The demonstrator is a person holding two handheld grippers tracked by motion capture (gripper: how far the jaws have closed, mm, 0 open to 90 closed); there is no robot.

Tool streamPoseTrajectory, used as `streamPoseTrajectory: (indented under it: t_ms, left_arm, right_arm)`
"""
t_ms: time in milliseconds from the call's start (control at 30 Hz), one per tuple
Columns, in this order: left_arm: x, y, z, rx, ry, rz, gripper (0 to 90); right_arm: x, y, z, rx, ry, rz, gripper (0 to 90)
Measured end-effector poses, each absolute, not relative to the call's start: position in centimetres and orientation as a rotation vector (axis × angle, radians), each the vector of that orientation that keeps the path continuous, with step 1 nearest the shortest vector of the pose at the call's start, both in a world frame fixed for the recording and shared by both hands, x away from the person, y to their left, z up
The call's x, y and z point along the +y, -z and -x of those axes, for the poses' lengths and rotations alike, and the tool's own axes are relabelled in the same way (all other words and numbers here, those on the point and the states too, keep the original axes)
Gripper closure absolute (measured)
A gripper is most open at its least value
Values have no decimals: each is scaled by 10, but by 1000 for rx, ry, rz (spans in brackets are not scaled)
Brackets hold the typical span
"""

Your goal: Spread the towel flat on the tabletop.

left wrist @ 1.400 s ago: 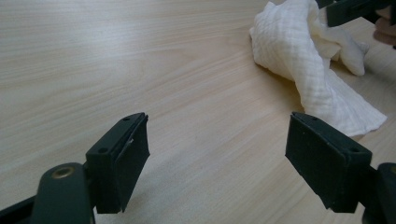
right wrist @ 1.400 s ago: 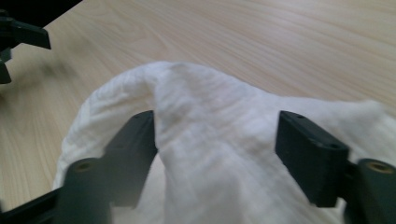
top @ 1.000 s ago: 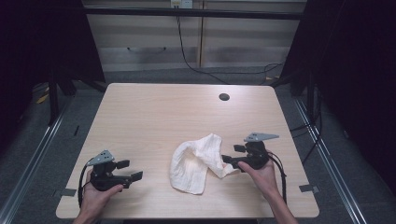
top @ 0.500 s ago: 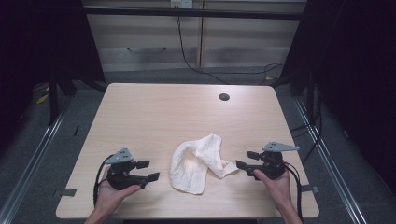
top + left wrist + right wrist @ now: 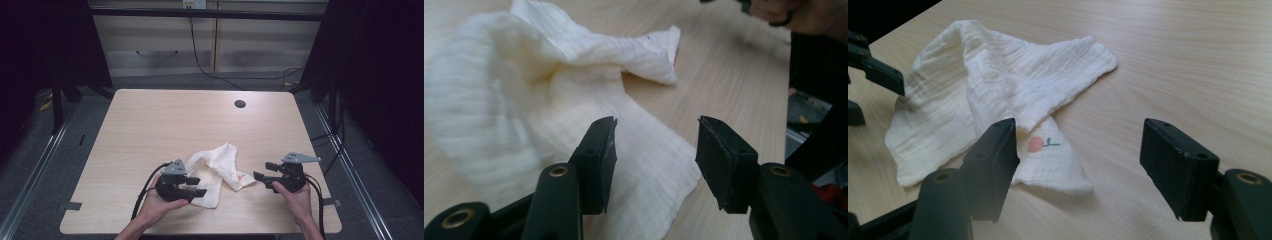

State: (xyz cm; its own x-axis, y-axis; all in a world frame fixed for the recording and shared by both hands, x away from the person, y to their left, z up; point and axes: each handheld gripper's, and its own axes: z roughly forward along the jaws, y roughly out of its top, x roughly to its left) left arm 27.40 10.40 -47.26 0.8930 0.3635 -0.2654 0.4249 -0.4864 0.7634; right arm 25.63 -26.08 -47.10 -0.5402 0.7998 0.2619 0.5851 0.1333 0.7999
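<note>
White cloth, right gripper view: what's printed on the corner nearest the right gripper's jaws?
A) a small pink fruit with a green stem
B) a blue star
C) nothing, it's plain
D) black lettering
A: the white cloth carries a small pink fruit mark with a green stem on the corner lying before the right gripper.

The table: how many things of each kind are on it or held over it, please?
White cloth: 1
Black tongs, left and right, each in a hand: 2
Round dark hole in the table, at: 1
Total: 4
</note>
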Motion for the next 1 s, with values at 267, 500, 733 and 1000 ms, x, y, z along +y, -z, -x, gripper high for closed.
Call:
streamPoseTrajectory:
  t_ms: [267, 500, 733, 1000]
  left_arm:
    - [85, 492, -266, 491, 165, -2184, 609]
    - [78, 496, -267, 477, 181, -2188, 592]
    - [70, 501, -266, 457, 177, -2209, 575]
    - [69, 503, -263, 424, 140, -2226, 529]
  right_arm:
    - [-258, 471, -255, 2196, -1361, -1357, 306]
    - [-259, 472, -255, 2198, -1356, -1355, 307]
    - [-260, 472, -255, 2188, -1344, -1347, 311]
    - [-259, 474, -256, 2203, -1343, -1348, 310]
